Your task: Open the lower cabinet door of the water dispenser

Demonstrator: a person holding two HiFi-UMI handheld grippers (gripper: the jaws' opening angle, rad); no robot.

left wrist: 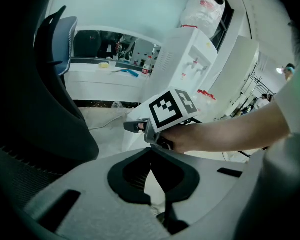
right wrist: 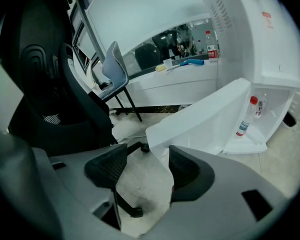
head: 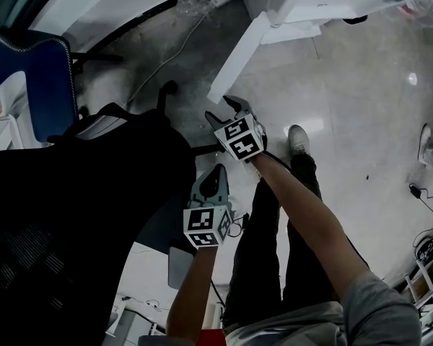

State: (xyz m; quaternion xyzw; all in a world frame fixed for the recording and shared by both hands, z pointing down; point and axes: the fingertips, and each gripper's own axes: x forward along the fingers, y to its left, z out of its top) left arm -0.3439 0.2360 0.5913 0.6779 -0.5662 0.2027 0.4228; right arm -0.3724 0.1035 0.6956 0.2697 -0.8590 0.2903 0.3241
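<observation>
Right gripper, at the centre of the head view, sits just below the lower cabinet door, which stands open from the water dispenser at the top edge. The left gripper lies below it. Left gripper view: jaw tips together, nothing between. Right gripper view: jaws wide apart, with the open door's lower corner showing between them, not pinched.

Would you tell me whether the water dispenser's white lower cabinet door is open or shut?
Open: the white lower cabinet door stands swung out from the white water dispenser, exposing a small red-capped bottle inside the compartment.
</observation>
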